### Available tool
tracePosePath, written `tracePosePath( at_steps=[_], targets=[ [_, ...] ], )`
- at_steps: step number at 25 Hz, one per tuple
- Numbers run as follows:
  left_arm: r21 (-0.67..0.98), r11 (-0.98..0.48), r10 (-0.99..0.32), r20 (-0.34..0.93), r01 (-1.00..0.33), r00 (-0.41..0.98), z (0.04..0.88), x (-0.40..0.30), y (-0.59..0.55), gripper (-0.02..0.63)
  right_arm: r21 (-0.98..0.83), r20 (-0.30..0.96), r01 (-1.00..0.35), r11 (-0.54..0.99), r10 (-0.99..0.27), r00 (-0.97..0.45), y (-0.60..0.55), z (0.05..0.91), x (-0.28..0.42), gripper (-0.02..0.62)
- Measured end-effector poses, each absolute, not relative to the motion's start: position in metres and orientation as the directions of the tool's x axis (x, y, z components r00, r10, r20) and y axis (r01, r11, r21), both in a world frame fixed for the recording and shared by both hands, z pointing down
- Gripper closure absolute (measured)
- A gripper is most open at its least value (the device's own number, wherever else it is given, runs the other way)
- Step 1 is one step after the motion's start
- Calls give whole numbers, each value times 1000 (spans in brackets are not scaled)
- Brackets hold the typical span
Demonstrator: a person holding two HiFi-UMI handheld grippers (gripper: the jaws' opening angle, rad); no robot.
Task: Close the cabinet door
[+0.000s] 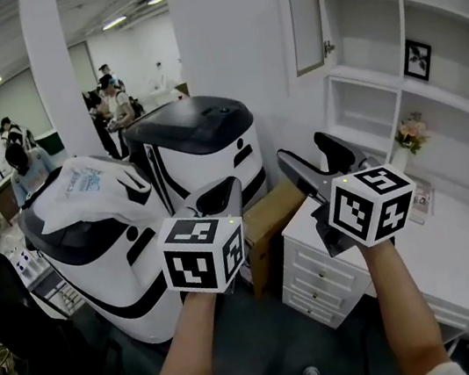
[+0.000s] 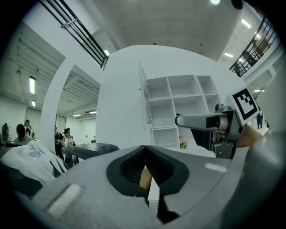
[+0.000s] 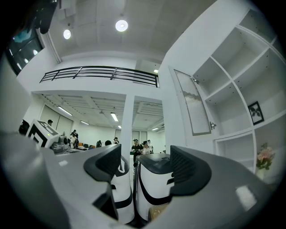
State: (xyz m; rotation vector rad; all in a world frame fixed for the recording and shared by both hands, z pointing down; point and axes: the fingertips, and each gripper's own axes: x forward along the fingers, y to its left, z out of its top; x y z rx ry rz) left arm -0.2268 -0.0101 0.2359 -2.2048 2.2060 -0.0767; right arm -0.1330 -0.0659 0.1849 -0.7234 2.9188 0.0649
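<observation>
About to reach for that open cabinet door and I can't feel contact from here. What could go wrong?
1. The cabinet door has what looks like a glass panel; pushing the pane with the open right gripper rather than the frame or knob might crack it.
2. The door hangs high beyond the white drawer unit; leaning in could bump it or the cardboard box.

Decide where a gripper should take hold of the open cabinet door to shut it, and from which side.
Probably the small knob low on the cabinet door, approached from the front with the open right gripper: the door stands swung out, leaving the knob exposed.
</observation>
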Motion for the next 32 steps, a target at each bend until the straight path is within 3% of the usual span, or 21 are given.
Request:
tracePosePath(
  at_steps=[32],
  targets=[
    [-79, 44, -999, 14, -996, -45, 222, -296, -236, 607, 9, -192, -484, 875, -473, -860, -302, 152, -204, 253]
  ],
)
